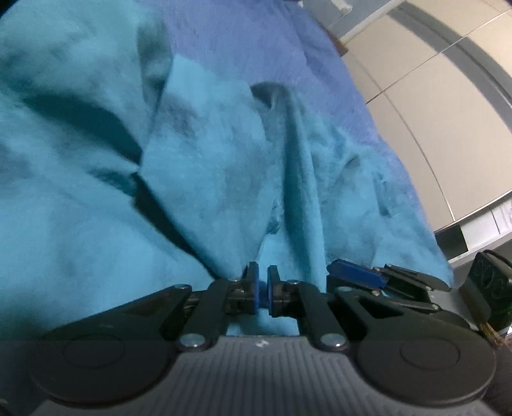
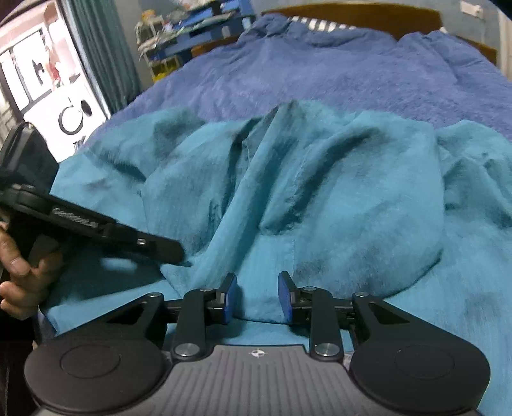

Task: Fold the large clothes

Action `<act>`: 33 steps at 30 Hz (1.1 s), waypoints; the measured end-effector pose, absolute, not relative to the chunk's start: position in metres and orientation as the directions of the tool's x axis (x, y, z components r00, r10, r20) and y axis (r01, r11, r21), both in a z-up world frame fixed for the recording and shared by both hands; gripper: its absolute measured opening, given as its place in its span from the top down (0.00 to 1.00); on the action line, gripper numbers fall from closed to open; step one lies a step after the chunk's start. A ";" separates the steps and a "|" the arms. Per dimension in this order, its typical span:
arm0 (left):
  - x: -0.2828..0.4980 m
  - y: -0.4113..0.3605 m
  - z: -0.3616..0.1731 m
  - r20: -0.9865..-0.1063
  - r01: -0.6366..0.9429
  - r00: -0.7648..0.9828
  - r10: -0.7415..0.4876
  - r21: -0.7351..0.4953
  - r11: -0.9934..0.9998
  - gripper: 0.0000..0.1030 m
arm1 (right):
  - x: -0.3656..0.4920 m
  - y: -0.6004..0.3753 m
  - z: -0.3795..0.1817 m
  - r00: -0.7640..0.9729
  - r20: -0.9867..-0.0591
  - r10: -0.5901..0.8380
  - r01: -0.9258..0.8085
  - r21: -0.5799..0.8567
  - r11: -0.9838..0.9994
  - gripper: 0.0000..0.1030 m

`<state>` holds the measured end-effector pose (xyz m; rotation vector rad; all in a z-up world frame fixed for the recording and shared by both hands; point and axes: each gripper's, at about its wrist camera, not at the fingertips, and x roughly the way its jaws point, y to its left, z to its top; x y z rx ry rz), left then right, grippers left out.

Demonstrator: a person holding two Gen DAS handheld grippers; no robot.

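Note:
A large teal garment (image 1: 208, 166) lies crumpled in deep folds on a blue bedspread (image 1: 243, 48). My left gripper (image 1: 263, 278) is shut, its blue pads pinching a fold of the garment that rises from between them. The right gripper (image 1: 355, 275) shows just to its right, low on the cloth. In the right wrist view, the right gripper (image 2: 257, 288) stands open over the near part of the teal garment (image 2: 336, 198); cloth lies between the pads, which do not press on it. The left gripper (image 2: 166, 252) comes in from the left, held by a person's hand (image 2: 19, 275).
The blue bedspread (image 2: 320, 70) runs back to a wooden headboard (image 2: 352, 12). A cluttered blue shelf (image 2: 192, 35), a green curtain (image 2: 105, 54) and a window (image 2: 38, 73) stand at the far left. Past the bed's edge is a tiled floor (image 1: 432, 112).

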<state>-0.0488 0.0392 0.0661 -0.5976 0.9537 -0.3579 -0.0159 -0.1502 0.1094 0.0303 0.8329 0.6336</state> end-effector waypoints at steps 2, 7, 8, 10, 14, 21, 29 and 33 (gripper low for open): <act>-0.063 0.047 0.073 -0.643 0.038 0.554 -0.528 -0.614 0.788 0.99 | -0.022 -0.153 0.115 0.537 -0.652 0.535 -0.504 0.261 0.823 0.68; -0.106 0.061 0.091 -0.630 0.035 0.607 -0.484 -0.588 0.808 0.89 | -0.038 -0.158 0.128 0.619 -0.576 0.534 -0.471 0.272 0.839 0.61; -0.116 0.067 0.095 -0.628 0.027 0.614 -0.478 -0.589 0.808 0.88 | -0.042 -0.158 0.130 0.631 -0.563 0.533 -0.468 0.271 0.841 0.61; -0.135 0.073 0.102 -0.620 0.009 0.627 -0.471 -0.600 0.800 0.79 | -0.047 -0.157 0.131 0.644 -0.546 0.535 -0.465 0.275 0.841 0.61; -0.174 0.084 0.112 -0.601 -0.044 0.646 -0.471 -0.645 0.763 0.63 | -0.055 -0.151 0.132 0.666 -0.533 0.522 -0.459 0.259 0.850 0.61; -0.207 0.086 0.111 -0.641 -0.147 0.610 -0.466 -0.669 0.728 0.60 | -0.080 -0.130 0.135 0.600 -0.564 0.568 -0.535 0.245 0.809 0.59; -0.211 0.099 0.105 -0.704 -0.238 0.581 -0.408 -0.627 0.742 0.60 | -0.116 -0.101 0.133 0.406 -0.808 0.426 -0.619 0.099 0.779 0.45; -0.211 0.096 0.107 -0.728 -0.258 0.568 -0.384 -0.601 0.757 0.60 | -0.133 -0.090 0.128 0.411 -0.828 0.381 -0.650 0.028 0.759 0.32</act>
